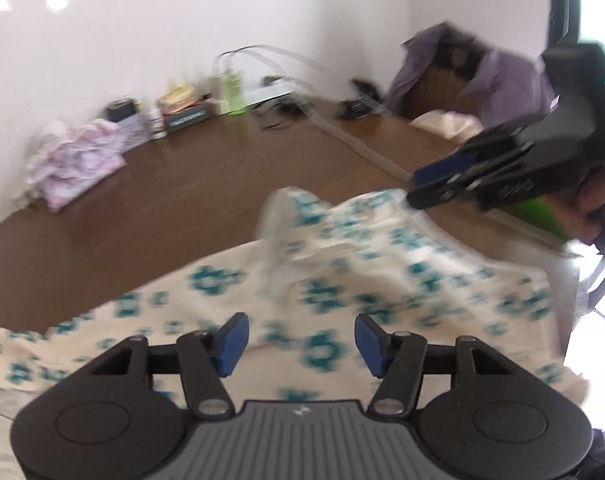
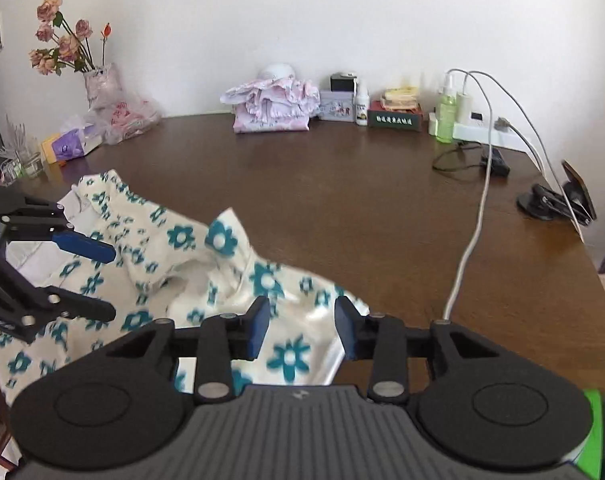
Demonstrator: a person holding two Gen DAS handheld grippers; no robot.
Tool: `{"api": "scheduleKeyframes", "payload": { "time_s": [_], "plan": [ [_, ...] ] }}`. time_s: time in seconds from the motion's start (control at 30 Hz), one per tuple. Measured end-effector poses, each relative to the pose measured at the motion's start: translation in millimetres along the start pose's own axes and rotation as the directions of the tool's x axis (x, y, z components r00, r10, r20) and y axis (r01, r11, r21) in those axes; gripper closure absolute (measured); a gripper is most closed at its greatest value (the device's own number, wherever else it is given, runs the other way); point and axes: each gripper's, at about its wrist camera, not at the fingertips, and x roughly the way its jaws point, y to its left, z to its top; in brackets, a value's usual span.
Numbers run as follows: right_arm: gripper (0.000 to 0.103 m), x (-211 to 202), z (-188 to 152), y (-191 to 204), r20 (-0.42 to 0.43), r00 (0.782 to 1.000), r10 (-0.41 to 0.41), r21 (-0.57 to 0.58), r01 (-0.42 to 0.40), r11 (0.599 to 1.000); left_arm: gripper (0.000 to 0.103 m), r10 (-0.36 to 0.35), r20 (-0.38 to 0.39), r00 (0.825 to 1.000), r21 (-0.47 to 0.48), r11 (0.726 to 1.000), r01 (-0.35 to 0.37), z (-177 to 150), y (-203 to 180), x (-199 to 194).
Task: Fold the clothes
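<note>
A cream garment with teal flowers lies rumpled on the brown table, partly folded over itself. In the left wrist view my left gripper hovers over the cloth, open, with nothing pinched between its blue pads. The right gripper comes in from the right edge above the garment's far corner, with a hand on its grip. In the right wrist view my right gripper stands open over the garment's near right edge, pads off the cloth. The left gripper shows at the left, open above the fabric.
A folded pink clothes pile, tins, a green bottle and a power strip line the wall. A white cable crosses the table's right side near a phone stand. A flower vase stands far left. A purple garment drapes a chair.
</note>
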Motion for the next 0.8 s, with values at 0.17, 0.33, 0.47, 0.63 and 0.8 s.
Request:
{"api": "scheduleKeyframes", "payload": {
  "time_s": [0.17, 0.33, 0.47, 0.63, 0.8],
  "plan": [
    [0.066, -35, -46, 12, 0.000, 0.997, 0.075, 0.012, -0.075, 0.997, 0.038, 0.017, -0.005, 1.000, 0.161, 0.987, -0.016, -18, -49, 8],
    [0.066, -49, -85, 24, 0.051, 0.995, 0.082, 0.088, -0.086, 0.992, 0.081, -0.006, -0.069, 0.998, 0.137, 0.990, 0.015, -24, -43, 20],
    [0.066, -49, -96, 32, 0.058, 0.994, 0.088, 0.113, -0.094, 0.989, 0.100, 0.001, -0.063, 0.998, 0.178, 0.984, 0.011, -26, -50, 20],
    [0.071, -47, -96, 33, 0.055, 0.998, 0.039, 0.100, -0.045, 0.994, 0.102, -0.014, -0.081, 0.997, 0.178, 0.984, 0.028, -32, -47, 9],
    [0.070, -46, -96, 34, 0.052, 0.998, 0.036, 0.097, -0.041, 0.994, 0.095, -0.068, -0.087, 0.994, 0.214, 0.973, 0.085, -32, -50, 1]
  ]
}}
